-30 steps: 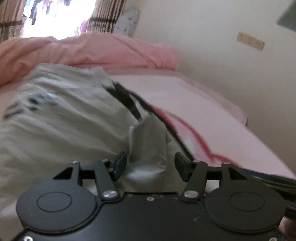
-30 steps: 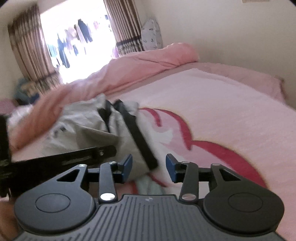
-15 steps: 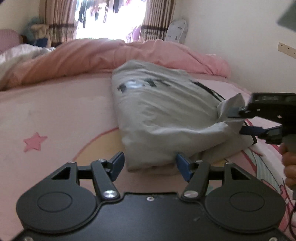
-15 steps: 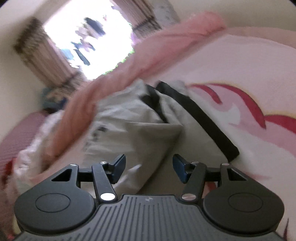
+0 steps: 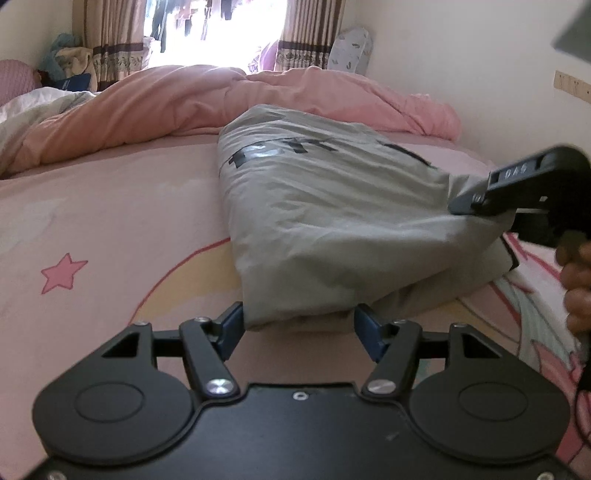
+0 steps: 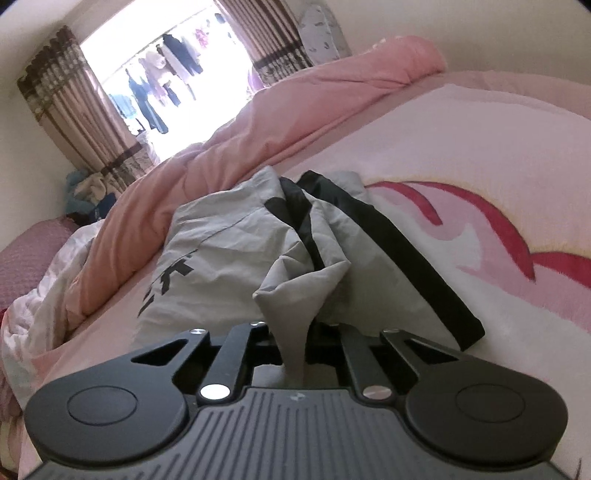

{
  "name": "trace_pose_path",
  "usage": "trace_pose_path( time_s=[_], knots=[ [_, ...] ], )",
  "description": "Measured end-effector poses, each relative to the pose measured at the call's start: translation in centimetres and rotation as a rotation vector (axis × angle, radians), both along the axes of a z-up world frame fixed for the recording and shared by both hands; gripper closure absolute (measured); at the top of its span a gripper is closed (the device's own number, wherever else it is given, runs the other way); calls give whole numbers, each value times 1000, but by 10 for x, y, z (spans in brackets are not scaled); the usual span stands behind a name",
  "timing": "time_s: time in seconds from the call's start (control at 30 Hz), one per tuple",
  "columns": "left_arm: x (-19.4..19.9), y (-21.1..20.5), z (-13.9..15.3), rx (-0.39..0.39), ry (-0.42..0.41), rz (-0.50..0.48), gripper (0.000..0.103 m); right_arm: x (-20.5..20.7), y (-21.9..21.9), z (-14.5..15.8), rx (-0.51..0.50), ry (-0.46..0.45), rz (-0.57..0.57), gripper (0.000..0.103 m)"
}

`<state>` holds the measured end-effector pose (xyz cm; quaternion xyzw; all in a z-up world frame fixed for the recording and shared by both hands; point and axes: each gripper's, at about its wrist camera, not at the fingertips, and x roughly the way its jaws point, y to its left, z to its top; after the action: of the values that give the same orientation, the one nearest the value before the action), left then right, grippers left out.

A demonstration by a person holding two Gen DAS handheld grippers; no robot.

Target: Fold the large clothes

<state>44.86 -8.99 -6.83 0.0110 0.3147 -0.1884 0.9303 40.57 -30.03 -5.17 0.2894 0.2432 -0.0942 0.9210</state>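
Observation:
A grey garment [image 5: 332, 221] with black lettering and black bands lies partly folded on the pink bed sheet [image 5: 110, 229]. My left gripper [image 5: 300, 328] stands open at its near end, with the near left corner of the cloth between the blue fingertips [image 5: 232, 325] and no squeeze on it. In the right wrist view the right gripper [image 6: 293, 343] is closing, and a bunched tip of the grey garment [image 6: 229, 251] is pinched between its jaws. The left wrist view shows that right gripper [image 5: 469, 203] gripping the garment's raised right corner.
A rumpled pink duvet [image 5: 166, 103] lies across the far side of the bed below the curtained window [image 5: 207, 33]. A wall [image 5: 480, 74] runs along the right. A person's hand [image 5: 576, 280] holds the right gripper. The sheet left of the garment is bare.
The left gripper swung from the garment's right side to its near left corner. The right gripper came in over the cloth and shut on a bunched fold.

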Motion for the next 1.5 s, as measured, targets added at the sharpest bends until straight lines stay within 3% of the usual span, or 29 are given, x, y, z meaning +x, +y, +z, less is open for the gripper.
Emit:
trace_pose_path(
  time_s=[0.1,0.37,0.4,0.5,0.67,0.77,0.83,0.93,1.03,1.13,1.2,1.3,1.37,1.4,1.5],
  knots=[
    [4,0,-2,-4,14,9,38,-6,0,-2,23,7,-8,59],
    [7,-5,-4,11,13,16,38,-6,1,-13,37,-22,6,56],
    [8,-6,-4,8,15,18,38,-6,1,-13,39,-30,1,60],
    [10,-7,-3,3,23,21,38,-3,0,-8,28,-47,-8,97],
    [6,-5,8,-26,-25,41,38,-29,-6,31,60,-227,15,100],
    [11,-1,13,-25,-30,81,34,-46,-19,40,12,-262,-72,100],
    [19,5,10,-89,19,79,34,-45,-35,25,25,-219,-72,100],
    [24,6,2,-80,33,101,33,-36,-59,-24,122,-106,-91,100],
    [22,6,-7,-8,2,91,27,-37,-66,-57,210,-103,-79,100],
    [26,14,-12,-29,16,88,26,-38,-63,-57,186,-117,-62,99],
    [27,13,-8,-25,33,88,26,-37,-63,-53,170,-111,-39,95],
    [26,19,3,-50,96,79,27,-47,-71,-43,132,-113,-28,70],
    [15,28,14,-45,122,56,29,-60,-72,-33,82,-111,-58,62],
    [7,33,18,-41,109,45,29,-67,-73,-27,49,-117,-79,55],
    [-7,47,41,-62,26,42,30,-87,-64,-7,-74,-162,-132,55]
  ],
)
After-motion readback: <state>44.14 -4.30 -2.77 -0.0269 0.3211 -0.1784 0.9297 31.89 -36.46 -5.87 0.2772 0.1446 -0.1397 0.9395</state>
